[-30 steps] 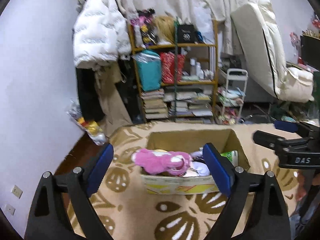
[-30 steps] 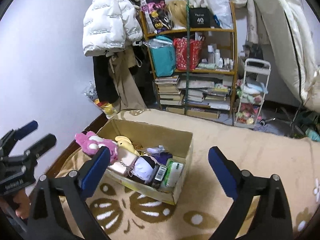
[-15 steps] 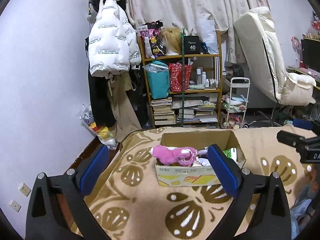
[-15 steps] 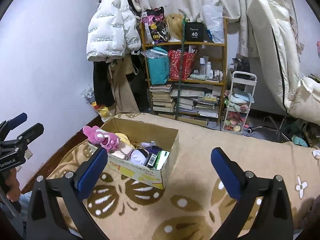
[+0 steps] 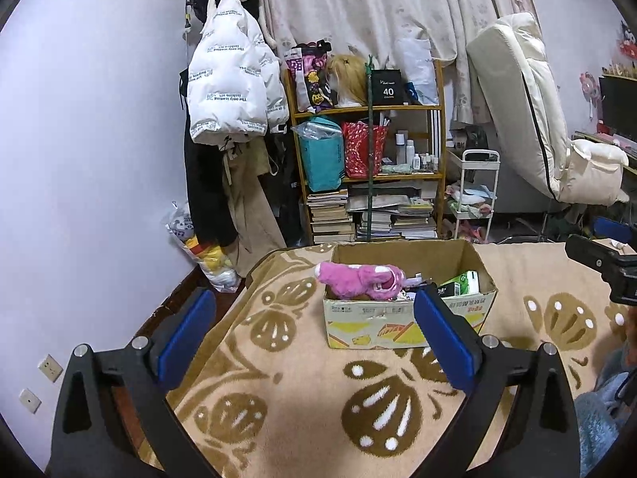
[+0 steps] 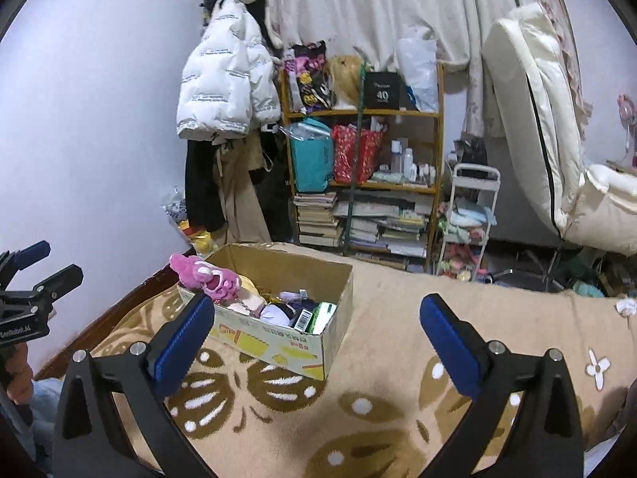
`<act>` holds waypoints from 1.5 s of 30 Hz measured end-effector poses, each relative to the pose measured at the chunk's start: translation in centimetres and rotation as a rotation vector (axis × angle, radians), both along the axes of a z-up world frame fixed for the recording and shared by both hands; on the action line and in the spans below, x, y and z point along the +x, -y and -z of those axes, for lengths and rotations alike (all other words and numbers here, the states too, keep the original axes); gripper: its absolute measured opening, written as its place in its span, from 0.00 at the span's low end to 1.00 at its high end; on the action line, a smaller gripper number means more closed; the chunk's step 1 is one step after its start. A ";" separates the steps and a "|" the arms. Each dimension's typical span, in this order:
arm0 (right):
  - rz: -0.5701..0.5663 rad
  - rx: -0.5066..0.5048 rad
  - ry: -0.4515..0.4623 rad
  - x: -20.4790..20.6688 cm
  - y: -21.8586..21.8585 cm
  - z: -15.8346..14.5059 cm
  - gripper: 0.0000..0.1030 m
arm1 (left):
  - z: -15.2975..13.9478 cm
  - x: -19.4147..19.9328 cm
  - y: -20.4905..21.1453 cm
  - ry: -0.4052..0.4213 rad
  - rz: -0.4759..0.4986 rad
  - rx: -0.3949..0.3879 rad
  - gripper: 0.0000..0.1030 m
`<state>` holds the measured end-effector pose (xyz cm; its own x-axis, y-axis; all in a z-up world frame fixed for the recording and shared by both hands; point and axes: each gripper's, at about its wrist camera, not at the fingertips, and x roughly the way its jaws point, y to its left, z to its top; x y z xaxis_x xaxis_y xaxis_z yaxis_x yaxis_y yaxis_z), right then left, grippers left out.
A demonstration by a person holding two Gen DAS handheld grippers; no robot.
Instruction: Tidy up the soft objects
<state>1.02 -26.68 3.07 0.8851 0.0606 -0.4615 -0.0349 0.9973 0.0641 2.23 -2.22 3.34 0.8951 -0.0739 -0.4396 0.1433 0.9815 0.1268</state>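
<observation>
An open cardboard box (image 5: 366,320) stands on a beige patterned blanket (image 5: 302,390). A pink plush toy (image 5: 358,281) lies over its left rim, with several small soft items and packets inside. The box (image 6: 278,342) and the pink plush (image 6: 205,275) also show in the right wrist view. My left gripper (image 5: 314,332) is open and empty, held back from the box. My right gripper (image 6: 316,336) is open and empty, also short of the box. Each gripper appears at the edge of the other's view.
A shelf (image 5: 370,171) with books, bags and bottles stands behind the blanket. A white puffer jacket (image 5: 231,91) hangs on the left wall. A white rolling cart (image 5: 475,195) and a cream reclined chair (image 5: 533,119) stand to the right. A small white item (image 6: 625,306) lies on the blanket.
Both grippers have pulled back and risen away from the box, so it looks smaller and farther. The box and its contents have not moved.
</observation>
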 end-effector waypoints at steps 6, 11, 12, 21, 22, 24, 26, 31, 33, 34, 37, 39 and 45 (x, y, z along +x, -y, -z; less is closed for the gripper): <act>0.001 -0.038 0.025 0.1 -1.1 0.9 1.00 | 0.7 -0.1 -0.1 0.008 0.000 0.013 0.96; 0.006 -0.048 0.009 0.3 -1.4 1.6 1.00 | 1.2 0.2 0.0 -0.010 0.018 -0.007 0.96; 0.009 -0.050 0.006 0.3 -1.4 1.8 1.00 | 1.2 0.2 0.0 -0.013 0.021 -0.008 0.96; 0.032 -0.040 -0.004 0.0 -1.0 2.2 1.00 | 2.3 0.9 0.0 -0.036 0.017 -0.014 0.96; 0.037 -0.042 -0.005 0.0 -1.0 2.3 1.00 | 2.3 1.0 0.0 -0.038 0.019 -0.018 0.96; 0.043 -0.037 -0.007 -0.1 -0.9 2.3 1.00 | 2.4 1.0 0.0 -0.039 0.017 -0.021 0.96; 0.047 -0.031 -0.009 -0.1 -0.7 2.4 1.00 | 2.6 1.0 0.1 -0.038 0.014 -0.012 0.96; 0.053 -0.033 -0.013 -0.1 -0.6 2.5 1.00 | 2.7 0.9 0.2 -0.037 0.017 -0.010 0.96; 0.053 -0.034 -0.015 -0.1 -0.5 2.6 1.00 | 2.7 0.9 0.2 -0.036 0.014 -0.009 0.96; 0.055 -0.034 -0.015 0.0 -0.6 2.7 1.00 | 2.6 0.9 0.2 -0.037 0.016 -0.012 0.96; 0.055 -0.033 -0.016 0.0 -0.6 2.7 1.00 | 2.7 0.9 0.3 -0.036 0.017 -0.010 0.96; 0.061 -0.036 -0.008 -0.1 -0.5 2.7 1.00 | 2.7 0.9 0.3 -0.040 0.021 -0.011 0.96; 0.073 -0.032 0.004 -0.1 -0.3 2.8 1.00 | 2.8 0.8 0.5 -0.043 0.027 -0.006 0.96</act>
